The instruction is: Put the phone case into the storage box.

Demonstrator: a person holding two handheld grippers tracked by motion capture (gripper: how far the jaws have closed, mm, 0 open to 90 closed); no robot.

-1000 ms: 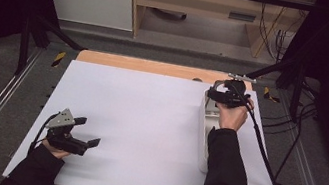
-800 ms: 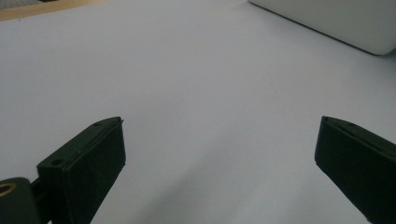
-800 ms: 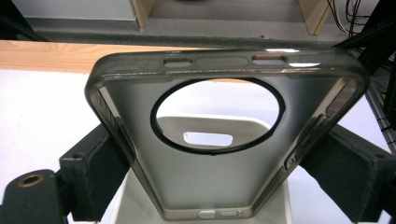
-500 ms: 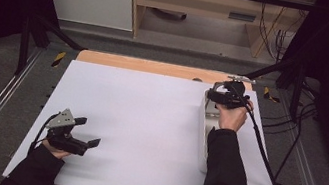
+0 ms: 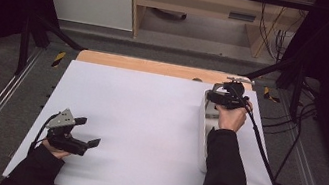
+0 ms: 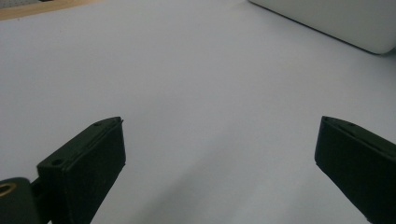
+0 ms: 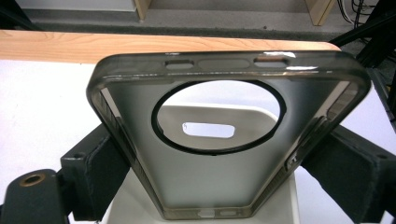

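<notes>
A translucent grey phone case [image 7: 212,184] with a round camera opening is held upright in my right gripper [image 7: 224,161], whose jaws press on its two long sides. It hangs over the far end of a white tray [image 7: 252,119] with a slot handle. From the high view, the right gripper [image 5: 217,99] is at the table's back right, above that tray [image 5: 202,147]. Low over the white table sheet at the front left, my left gripper [image 5: 88,133] is open, with nothing between its jaws [image 6: 219,158].
The white sheet [image 5: 148,115] covers the table, with a wooden strip [image 5: 156,67] along its far edge. The tray's corner [image 6: 336,21] lies far across from the left gripper. Cables [image 5: 267,160] trail down the right side. Metal rails flank the table.
</notes>
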